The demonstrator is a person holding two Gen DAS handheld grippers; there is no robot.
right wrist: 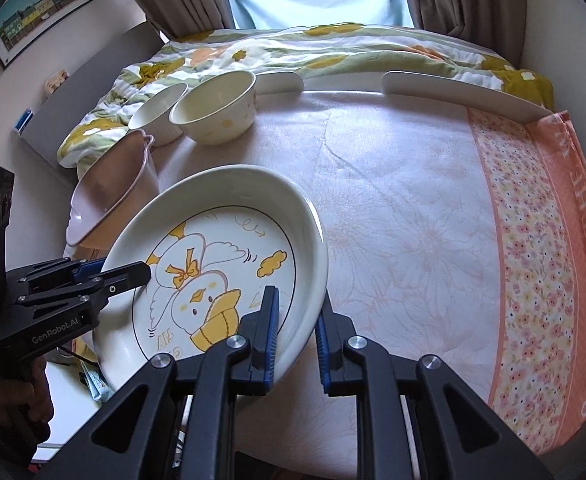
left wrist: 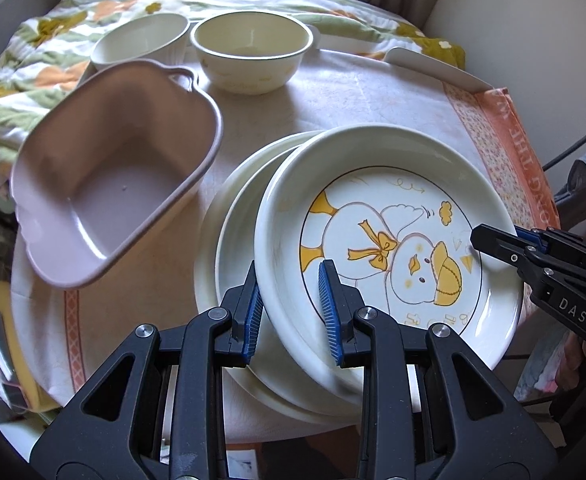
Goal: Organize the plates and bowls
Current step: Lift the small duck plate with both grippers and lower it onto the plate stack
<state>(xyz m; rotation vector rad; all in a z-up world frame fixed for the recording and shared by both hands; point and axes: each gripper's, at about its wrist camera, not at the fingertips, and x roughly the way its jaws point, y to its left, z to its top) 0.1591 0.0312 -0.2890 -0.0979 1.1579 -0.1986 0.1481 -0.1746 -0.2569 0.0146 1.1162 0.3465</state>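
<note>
A cream plate with a yellow duck drawing (left wrist: 393,248) (right wrist: 213,248) is held tilted by both grippers. My left gripper (left wrist: 291,304) (right wrist: 133,272) is shut on its near-left rim. My right gripper (right wrist: 297,324) (left wrist: 493,240) is shut on the opposite rim. Right under the duck plate is a stack of plain cream plates (left wrist: 225,232); whether they touch I cannot tell. A pink dish with heart-shaped handles (left wrist: 113,184) (right wrist: 109,196) stands to the left. Behind it are two cream bowls (left wrist: 249,52) (left wrist: 141,40) (right wrist: 213,112) (right wrist: 157,112).
A pale floral cloth with an orange border (left wrist: 353,92) (right wrist: 393,200) covers the table. White curved guards (right wrist: 453,88) edge its far side, with a flowered quilt (right wrist: 293,48) behind. A person's hand (right wrist: 33,396) grips the left tool's handle.
</note>
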